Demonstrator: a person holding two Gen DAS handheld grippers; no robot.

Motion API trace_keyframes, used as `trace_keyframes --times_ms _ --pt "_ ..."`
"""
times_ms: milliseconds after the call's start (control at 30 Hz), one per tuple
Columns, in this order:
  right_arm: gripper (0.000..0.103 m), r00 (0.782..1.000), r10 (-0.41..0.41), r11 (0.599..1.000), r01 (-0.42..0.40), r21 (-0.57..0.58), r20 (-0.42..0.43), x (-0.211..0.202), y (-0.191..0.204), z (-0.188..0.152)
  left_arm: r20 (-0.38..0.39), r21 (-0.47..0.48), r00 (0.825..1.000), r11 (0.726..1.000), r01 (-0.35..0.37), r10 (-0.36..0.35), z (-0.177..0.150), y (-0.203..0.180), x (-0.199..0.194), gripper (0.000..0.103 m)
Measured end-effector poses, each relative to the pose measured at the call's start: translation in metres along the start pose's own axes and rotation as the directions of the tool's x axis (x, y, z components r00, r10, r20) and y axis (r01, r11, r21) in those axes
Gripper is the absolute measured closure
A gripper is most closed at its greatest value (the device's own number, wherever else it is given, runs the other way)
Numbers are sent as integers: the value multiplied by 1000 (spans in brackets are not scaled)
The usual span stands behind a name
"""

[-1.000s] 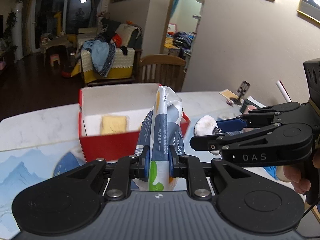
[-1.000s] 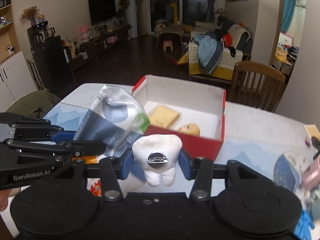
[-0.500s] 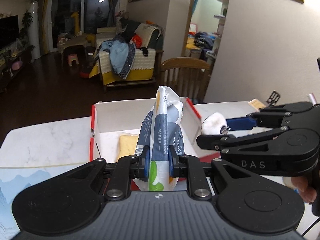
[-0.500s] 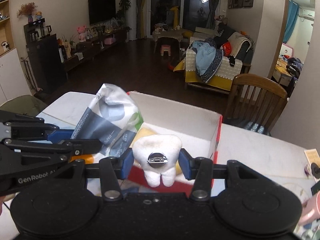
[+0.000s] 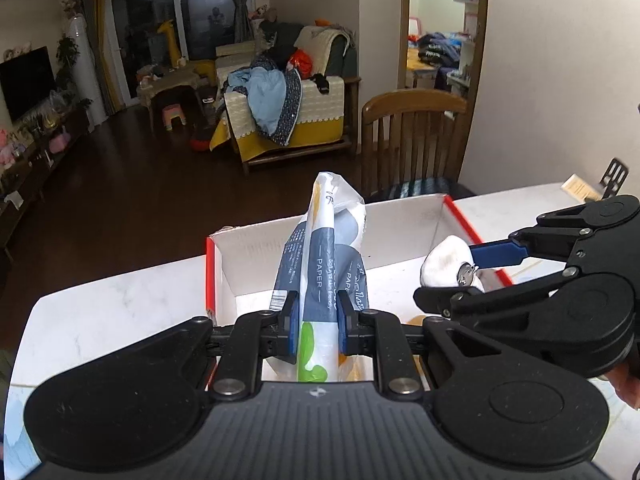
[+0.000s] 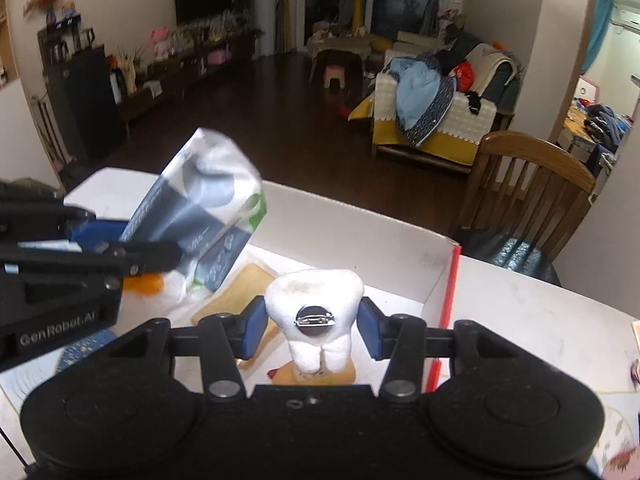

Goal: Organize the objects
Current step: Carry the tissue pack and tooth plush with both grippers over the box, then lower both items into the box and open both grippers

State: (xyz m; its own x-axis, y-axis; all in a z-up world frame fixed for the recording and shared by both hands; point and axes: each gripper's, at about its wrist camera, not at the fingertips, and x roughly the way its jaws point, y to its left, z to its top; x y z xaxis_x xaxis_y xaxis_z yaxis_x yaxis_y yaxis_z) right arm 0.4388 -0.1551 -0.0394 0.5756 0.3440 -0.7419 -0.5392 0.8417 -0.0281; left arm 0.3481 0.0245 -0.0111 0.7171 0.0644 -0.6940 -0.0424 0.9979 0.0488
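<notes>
The left hand-held gripper (image 5: 318,330) is clamped on a tissue pack (image 5: 324,264); the right hand-held gripper (image 6: 312,326) pinches a plush tooth (image 6: 316,312), both above the red-edged box (image 6: 372,236).

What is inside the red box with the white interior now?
Inside the red box lie a flat yellow sponge-like pad and an orange-brown item, partly covered by the tooth plush. The near floor is covered by the jaws.

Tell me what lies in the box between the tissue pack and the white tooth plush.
A flat tan, bread-like piece lies on the red box floor between the grey-white tissue pack and white tooth-shaped plush, in the right wrist view.
</notes>
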Motion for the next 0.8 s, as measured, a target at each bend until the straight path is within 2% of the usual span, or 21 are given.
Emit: trace_keyframes --times_ms 267,433,800 --pt "55 995 -15 999 12 -30 -98 44 3 -1 -136 -14 990 999 -33 31 5 9 50 86" --pt "55 991 -21 999 15 -47 -132 61 7 -7 -205 -35 979 999 -12 4 1 14 73 86" --pt "55 983 -12 999 2 -53 -186 78 11 -20 -285 -42 958 999 17 -28 -7 15 101 86"
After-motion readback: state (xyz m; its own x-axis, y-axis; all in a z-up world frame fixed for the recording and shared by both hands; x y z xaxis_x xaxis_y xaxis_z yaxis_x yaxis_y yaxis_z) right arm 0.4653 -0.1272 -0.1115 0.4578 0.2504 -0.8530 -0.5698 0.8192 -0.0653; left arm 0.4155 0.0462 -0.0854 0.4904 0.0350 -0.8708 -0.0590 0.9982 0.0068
